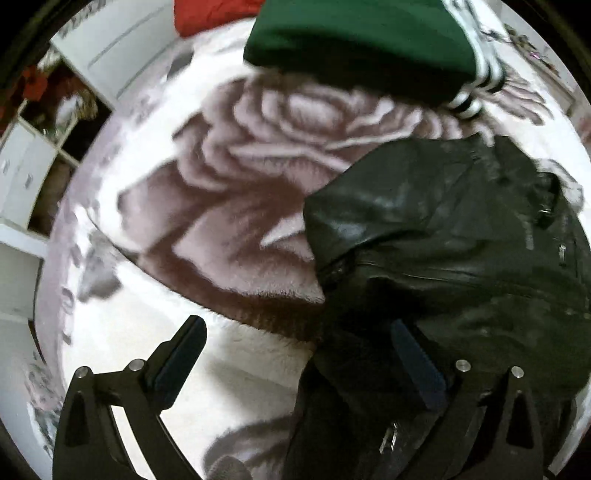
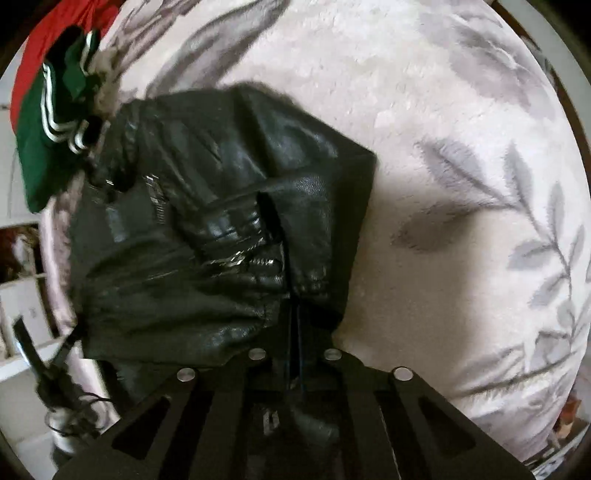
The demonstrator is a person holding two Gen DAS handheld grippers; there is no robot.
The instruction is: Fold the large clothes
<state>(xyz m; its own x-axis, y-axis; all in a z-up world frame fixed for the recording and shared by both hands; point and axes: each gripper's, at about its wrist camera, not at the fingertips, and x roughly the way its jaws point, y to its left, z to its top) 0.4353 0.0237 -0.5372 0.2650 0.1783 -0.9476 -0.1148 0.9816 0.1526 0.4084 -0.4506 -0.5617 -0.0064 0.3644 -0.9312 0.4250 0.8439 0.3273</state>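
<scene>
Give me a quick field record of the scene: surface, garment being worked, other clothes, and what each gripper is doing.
surface: floral blanket
garment in work: black leather jacket, partly folded, zips showing
other clothes: green jacket with white stripes beyond it, red fabric behind that
left gripper: open, nothing between the jaws, at the jacket's edge
right gripper: shut on the black leather jacket's edge

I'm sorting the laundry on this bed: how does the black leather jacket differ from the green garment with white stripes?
The black leather jacket is shiny and creased, with metal zips; the green garment with white stripes is matte, soft fabric. The jacket lies in the middle of the floral blanket; the green garment sits at its far edge, beside red cloth. Both lie bunched, not flat.
</scene>
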